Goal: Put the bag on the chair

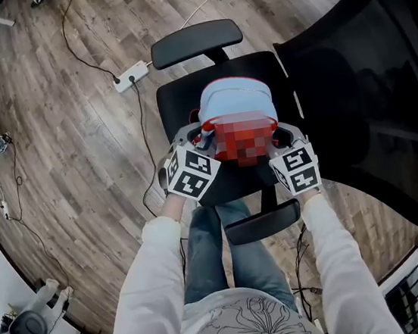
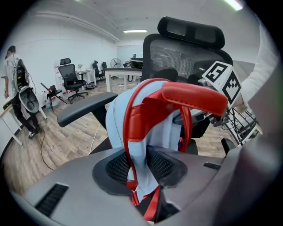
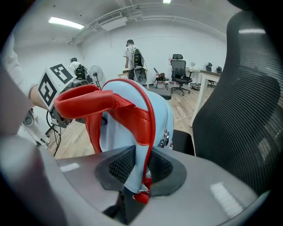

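**Progress.** The bag [image 1: 234, 99] is found upright over the seat [image 1: 176, 105] of the chair [image 1: 196, 43], between the armrests and just beside the backrest [image 1: 367, 88]. In the head view it is centred on the seat. Its base is hidden in all views, so it cannot be confirmed that its weight is fully borne by the seat. The carrying part of the task is judged largely done. What is left is the settling of the bag, the release of both grips and the withdrawal of the grippers. The task cannot be passed as complete while the bag is held.

**Grippers.** The left gripper [image 2: 140, 170] is clamped on a strap [image 2: 131, 119] of blue fabric with red edging. The jaws are set narrowly apart, and the strap is pinched between the dark pads, with its lower end trailing below them. The right gripper [image 3: 140, 170] is clamped likewise on the other strap [image 3: 148, 128], whose red end tab is seen below the pads. Nothing else is touched by either gripper. The bag is held from both sides, at its lower corners.
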`<state>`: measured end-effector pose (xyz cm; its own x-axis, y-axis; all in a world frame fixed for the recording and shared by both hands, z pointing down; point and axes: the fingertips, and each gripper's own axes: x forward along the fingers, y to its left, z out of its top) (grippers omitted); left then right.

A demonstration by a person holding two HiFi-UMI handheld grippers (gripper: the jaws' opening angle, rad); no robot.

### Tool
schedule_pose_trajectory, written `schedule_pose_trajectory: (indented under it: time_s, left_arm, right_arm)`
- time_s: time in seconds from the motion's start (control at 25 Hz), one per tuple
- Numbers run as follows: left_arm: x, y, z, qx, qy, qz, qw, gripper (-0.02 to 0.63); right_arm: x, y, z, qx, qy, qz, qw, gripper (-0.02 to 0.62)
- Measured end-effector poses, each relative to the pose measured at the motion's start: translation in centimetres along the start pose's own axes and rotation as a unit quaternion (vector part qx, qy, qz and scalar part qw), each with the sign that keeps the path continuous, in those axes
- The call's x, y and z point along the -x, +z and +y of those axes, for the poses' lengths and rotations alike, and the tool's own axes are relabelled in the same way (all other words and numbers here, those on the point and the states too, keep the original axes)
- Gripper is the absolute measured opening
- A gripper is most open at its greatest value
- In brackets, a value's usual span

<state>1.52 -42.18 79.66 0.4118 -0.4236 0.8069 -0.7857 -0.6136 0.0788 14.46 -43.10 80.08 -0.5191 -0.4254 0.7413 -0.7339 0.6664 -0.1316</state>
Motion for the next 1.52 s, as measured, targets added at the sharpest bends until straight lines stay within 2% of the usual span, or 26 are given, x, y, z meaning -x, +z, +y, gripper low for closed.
schedule_pose_trajectory:
  time_s: [0.24,0.44,0.56,0.64,0.84,1.04,1.12,1.24,1.32,1.52]
  left_arm:
    - [-0.5,0.0,0.8,0.02,0.002,-0.012,0.9997,0.118]
    - [-0.3,-0.7,0.5,0.031,0.01,-0.021,0.9993,0.143]
    - [0.2,-0.8,0.4,0.054,0.009,-0.028,0.9981,0.156]
    - [1.1,-0.5,0.4,0.062,0.009,-0.039,0.9972,0.161]
    - [4.5,0.1,0.9,0.069,0.016,-0.063,0.9955,0.166]
    - [8.7,1.1,2.3,0.09,0.039,-0.085,0.9915,0.166]
    - [10.8,2.2,2.6,0.099,0.049,-0.104,0.9884,0.166]
    - [14.6,4.7,3.3,0.11,0.063,-0.152,0.9802,0.158]
    - [17.2,6.7,3.4,0.109,0.073,-0.187,0.9736,0.109]
    - [22.9,12.1,3.7,0.091,0.096,-0.249,0.9594,0.053]
  right_arm:
    - [-0.6,0.5,-0.1,-0.002,0.001,-0.013,1.0,0.101]
    - [-0.5,-0.3,0.0,-0.039,-0.011,-0.016,0.999,0.124]
    - [0.0,-0.4,0.0,-0.055,-0.023,-0.02,0.998,0.161]
    - [0.9,-0.1,0.1,-0.063,-0.026,-0.027,0.997,0.181]
    - [4.0,0.4,0.1,-0.079,-0.044,-0.04,0.995,0.184]
    - [7.9,2.9,-0.5,-0.071,-0.091,-0.062,0.991,0.181]
    - [9.9,4.9,-0.5,-0.059,-0.114,-0.081,0.988,0.138]
    - [12.7,8.4,0.0,-0.053,-0.135,-0.12,0.982,0.111]
    - [14.3,10.5,0.6,-0.058,-0.145,-0.144,0.977,0.066]
    - [18.7,15.4,1.4,-0.068,-0.172,-0.212,0.96,0.025]
